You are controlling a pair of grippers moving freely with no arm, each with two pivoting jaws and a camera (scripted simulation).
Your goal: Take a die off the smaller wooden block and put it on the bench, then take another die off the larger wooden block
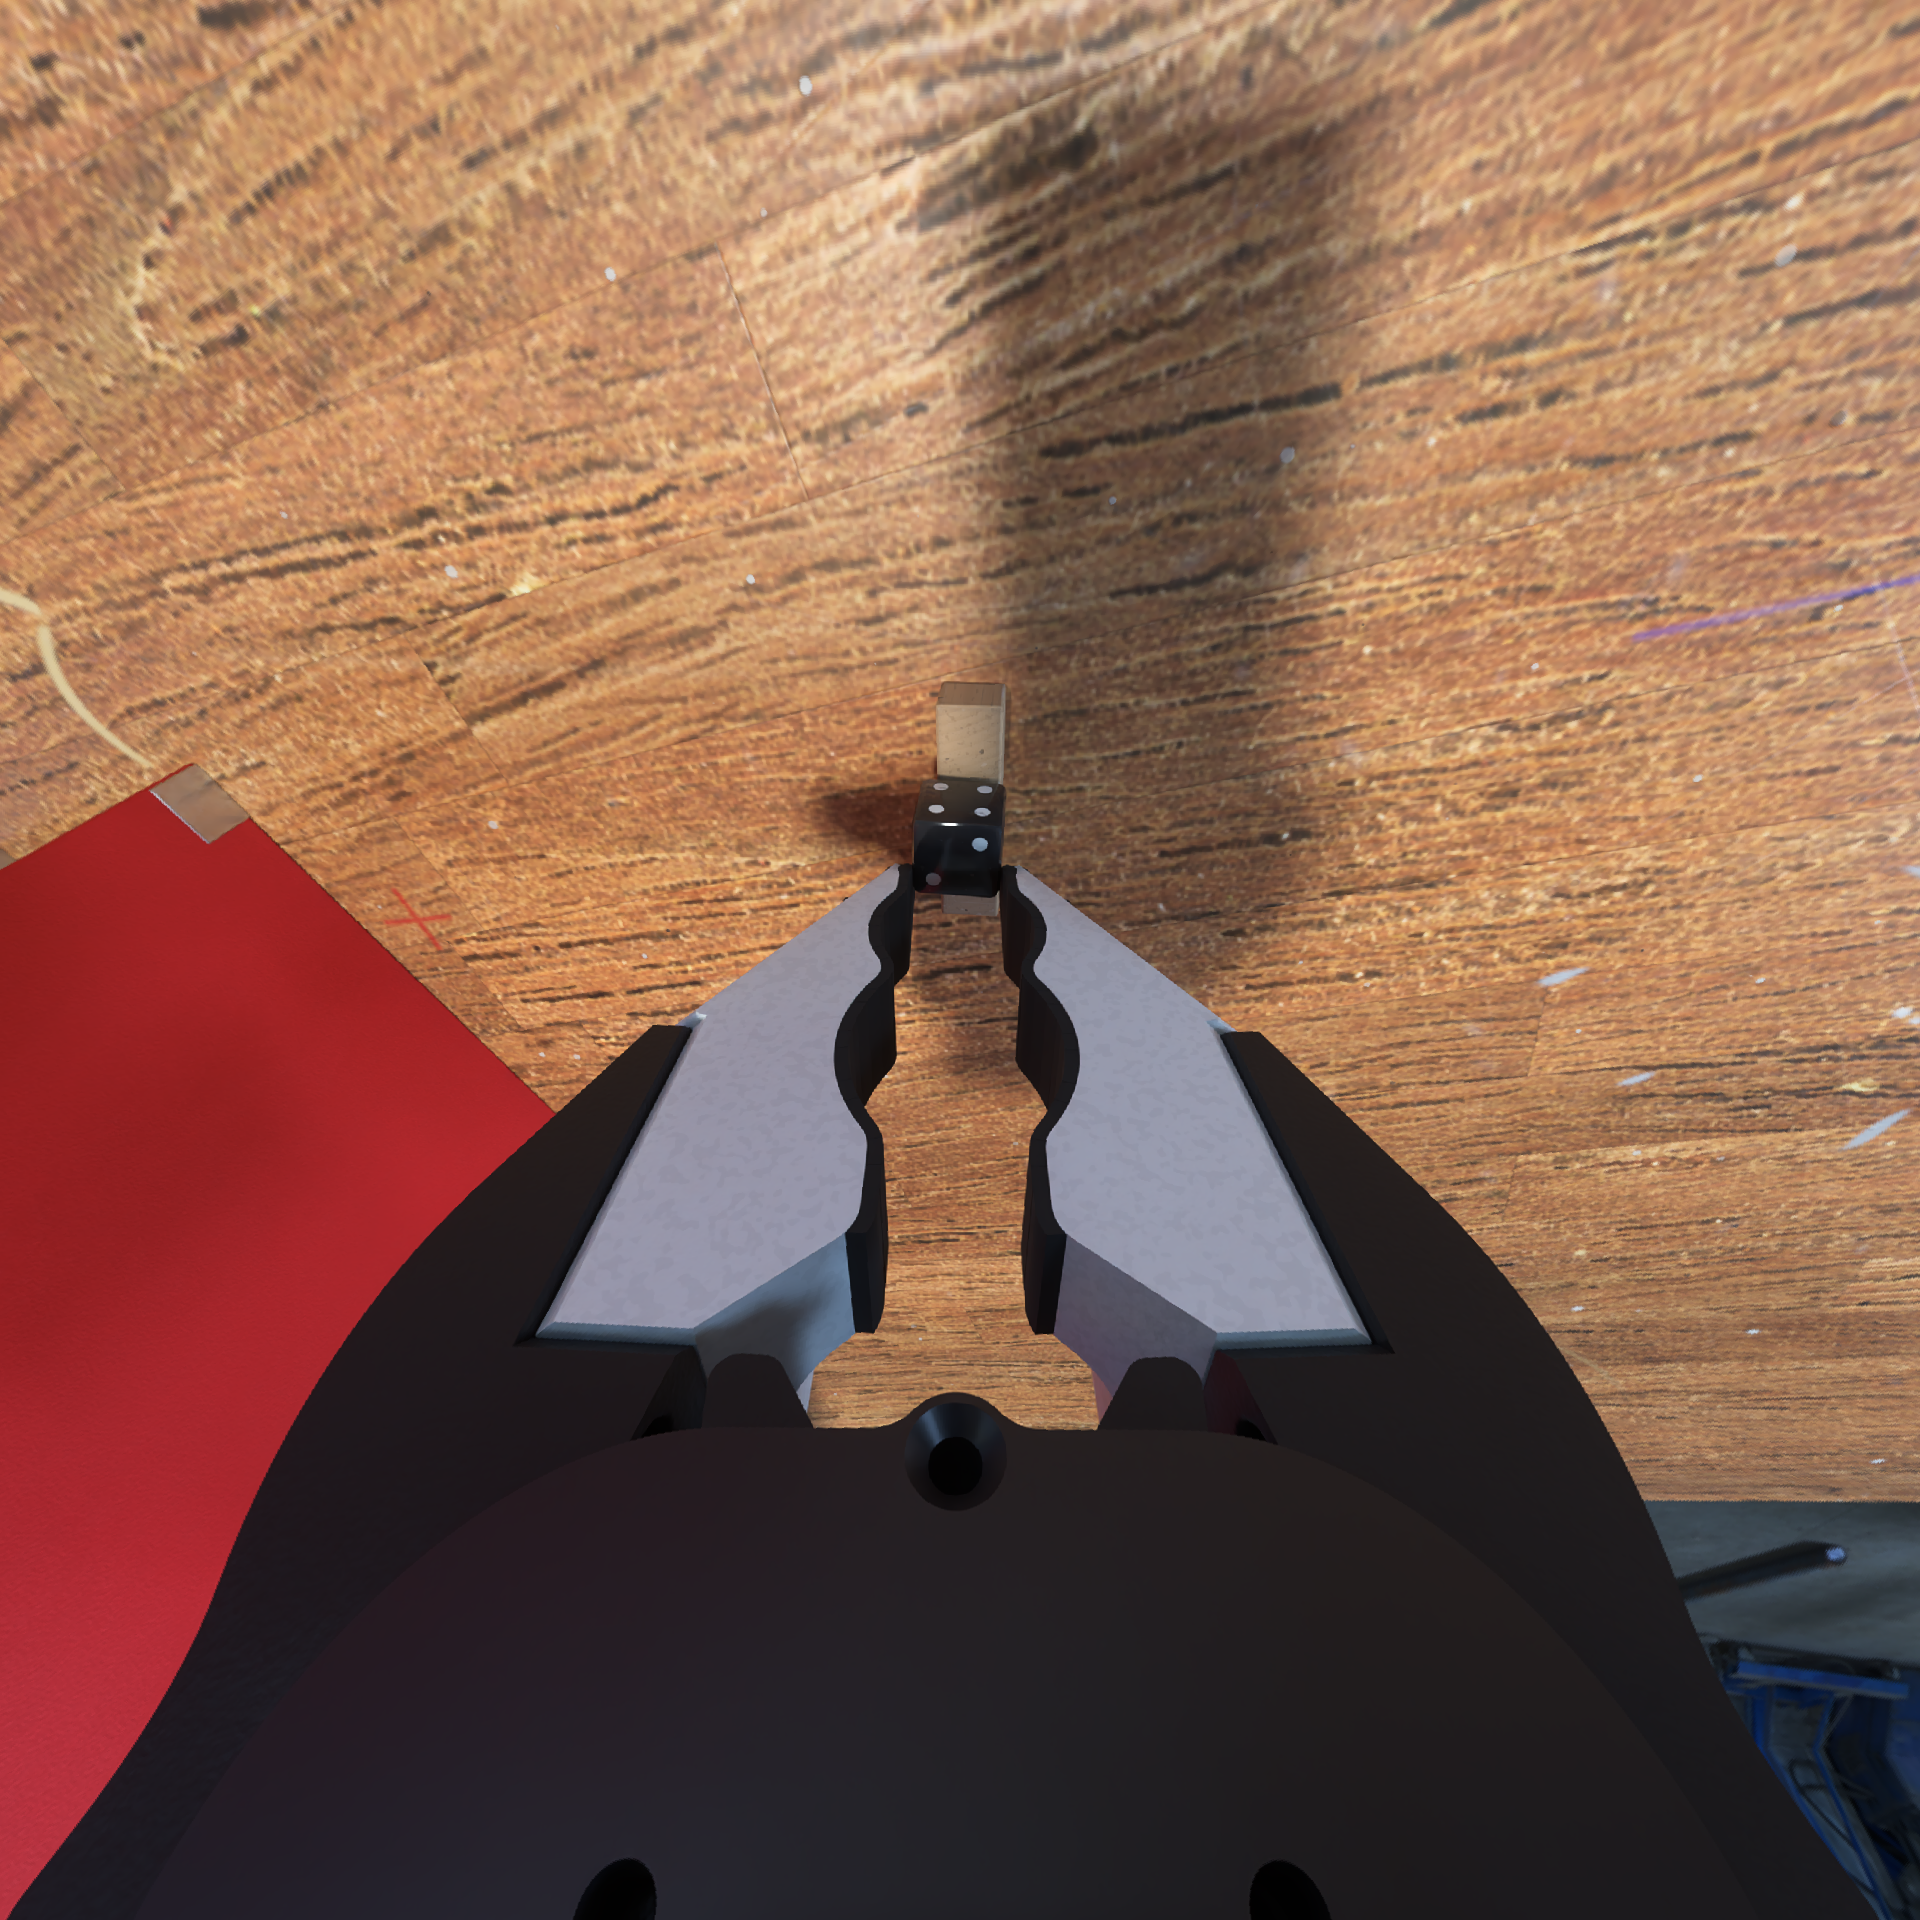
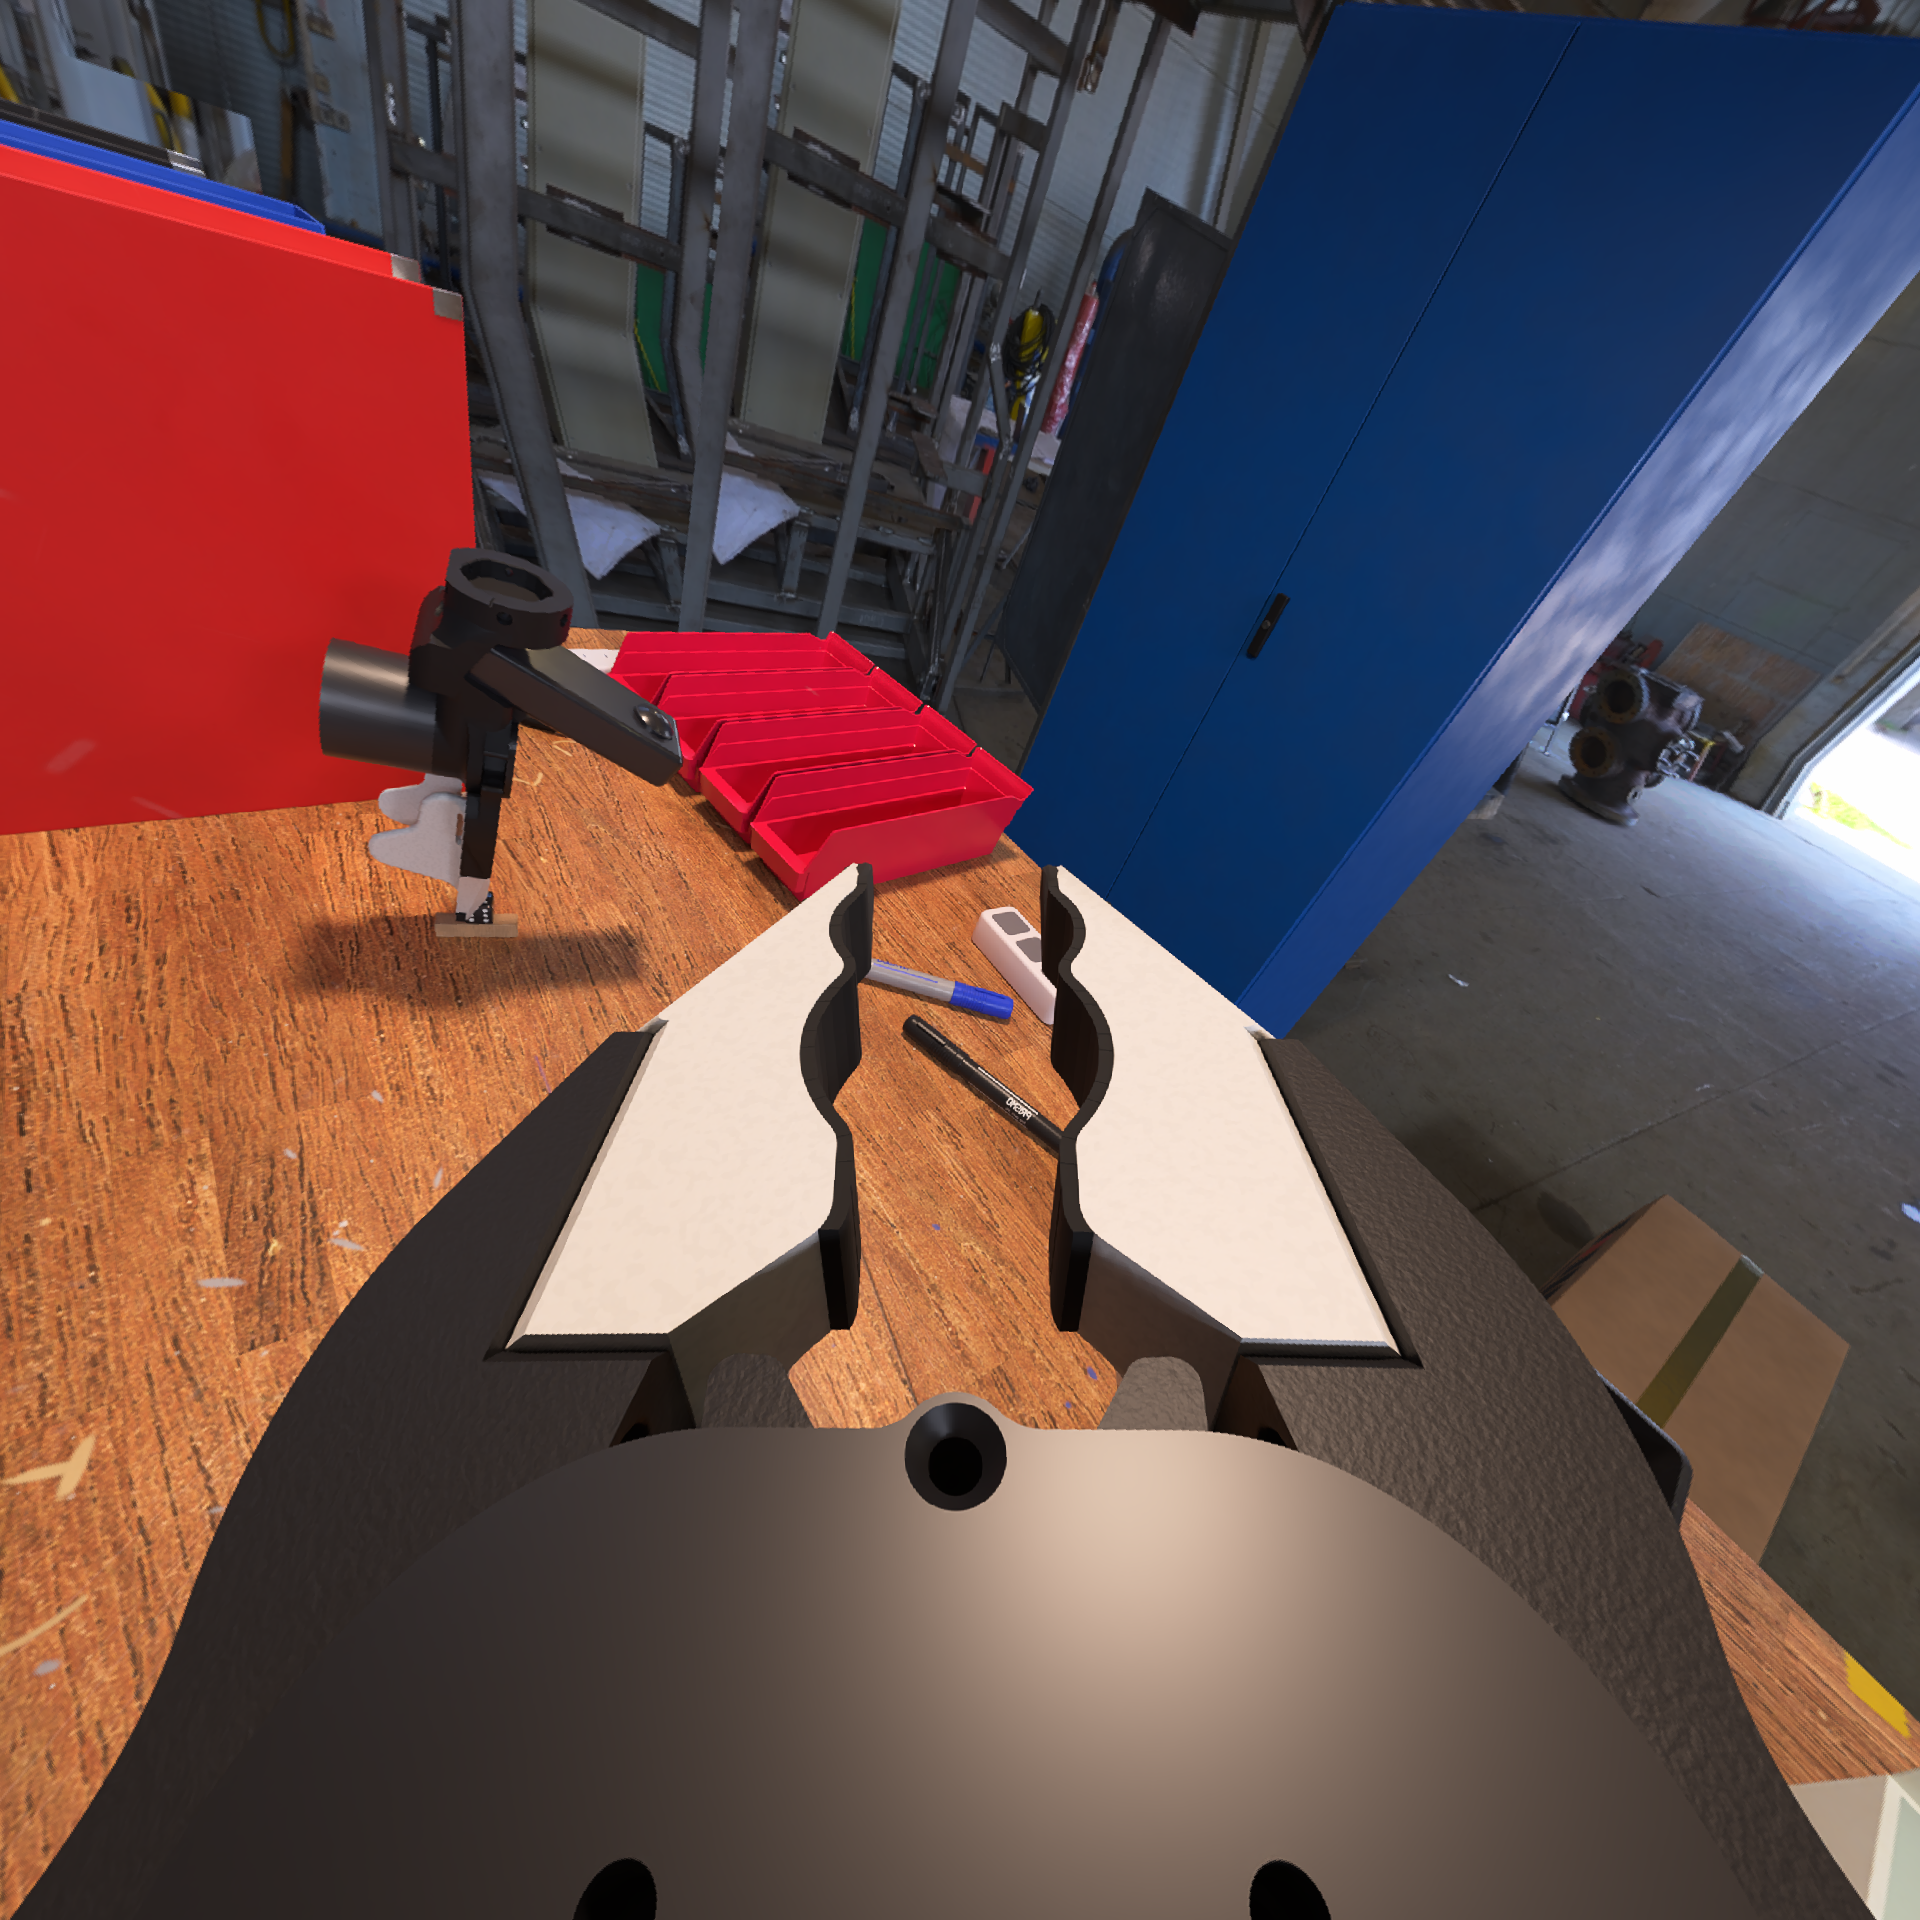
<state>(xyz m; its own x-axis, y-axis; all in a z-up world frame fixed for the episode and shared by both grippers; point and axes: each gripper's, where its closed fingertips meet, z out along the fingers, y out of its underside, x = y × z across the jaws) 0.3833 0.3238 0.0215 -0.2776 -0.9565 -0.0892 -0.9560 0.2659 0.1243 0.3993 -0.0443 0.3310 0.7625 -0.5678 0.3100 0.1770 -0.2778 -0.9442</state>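
In the left wrist view my left gripper [image 1: 957,878] points down at the wooden bench [image 1: 1403,987]. Its fingertips press both sides of a black die [image 1: 958,836] with white pips. A pale wooden block [image 1: 971,732] lies under the die, showing beyond it and as a sliver on the near side. I cannot tell whether it is the smaller or the larger block. The right wrist view shows the left gripper [image 2: 476,899] farther off, the die [image 2: 480,909] at its tips right on the flat block [image 2: 476,927]. My right gripper [image 2: 956,878] is open and empty above the bench [image 2: 208,1143].
A red panel [image 2: 208,468] stands behind the block and shows at the left [image 1: 156,1143]. Red bins [image 2: 831,748], a blue marker [image 2: 945,987], a black marker [image 2: 982,1081] and a small white device [image 2: 1013,956] lie toward the bench's right edge. A blue cabinet [image 2: 1455,520] stands beyond.
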